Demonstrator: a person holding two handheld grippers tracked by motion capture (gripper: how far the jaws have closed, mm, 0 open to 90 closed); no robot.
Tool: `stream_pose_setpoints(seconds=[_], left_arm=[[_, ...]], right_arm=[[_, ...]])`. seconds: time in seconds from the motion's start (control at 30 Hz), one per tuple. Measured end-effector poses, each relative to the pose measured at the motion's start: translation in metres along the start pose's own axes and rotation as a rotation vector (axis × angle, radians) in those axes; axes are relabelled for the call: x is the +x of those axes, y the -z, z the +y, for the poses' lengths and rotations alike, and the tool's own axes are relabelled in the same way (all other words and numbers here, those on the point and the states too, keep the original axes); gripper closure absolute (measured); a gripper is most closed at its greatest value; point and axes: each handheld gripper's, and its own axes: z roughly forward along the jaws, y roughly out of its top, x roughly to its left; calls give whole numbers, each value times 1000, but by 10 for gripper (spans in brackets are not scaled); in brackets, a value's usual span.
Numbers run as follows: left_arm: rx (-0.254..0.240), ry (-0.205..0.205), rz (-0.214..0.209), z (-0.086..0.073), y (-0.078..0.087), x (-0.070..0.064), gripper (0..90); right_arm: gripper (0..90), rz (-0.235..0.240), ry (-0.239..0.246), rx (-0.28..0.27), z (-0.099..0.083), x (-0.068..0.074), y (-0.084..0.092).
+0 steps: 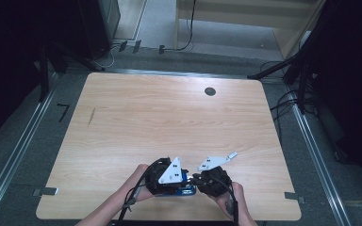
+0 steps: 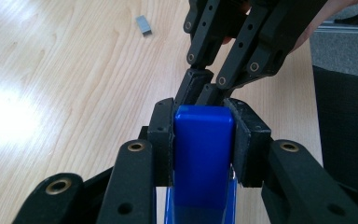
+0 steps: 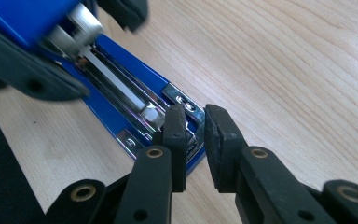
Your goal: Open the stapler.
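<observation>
A blue stapler (image 1: 186,189) lies swung open near the table's front edge. In the left gripper view my left gripper (image 2: 204,135) is shut on the stapler's blue top cover (image 2: 204,158), with the pads pressing both of its sides. The metal magazine (image 3: 121,100) lies bare on the blue base, and a white pusher block (image 3: 149,112) sits near its front. My right gripper (image 3: 196,135) meets that front end, its jaws drawn close with the chrome tip between the pads. In the high view the left gripper (image 1: 181,183) and the right gripper (image 1: 197,181) face each other over the stapler.
A small grey strip of staples (image 2: 143,24) lies loose on the wooden table (image 1: 169,117). A dark round hole (image 1: 210,91) sits near the far edge. Both forearms come in from the bottom of the high view. Floor cables and dark stands surround the table.
</observation>
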Motion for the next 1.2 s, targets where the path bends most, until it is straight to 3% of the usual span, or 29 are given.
stream_pose_setpoints(seconds=[0.5,0.77,0.97,1.2], left_arm=[[6,19,2,-5,22,4,665],[5,32,5,-12,34,8,658],[11,8,-5,-10,34,8,657],[9,10,-27,-16,42,11,657]], right_arm=[[840,-15,28,20,2,3,-1],[863,-51,58,67,4,10,-4],[860,-13,13,103,5,7,-3],[858,5,10,106,3,9,-1]])
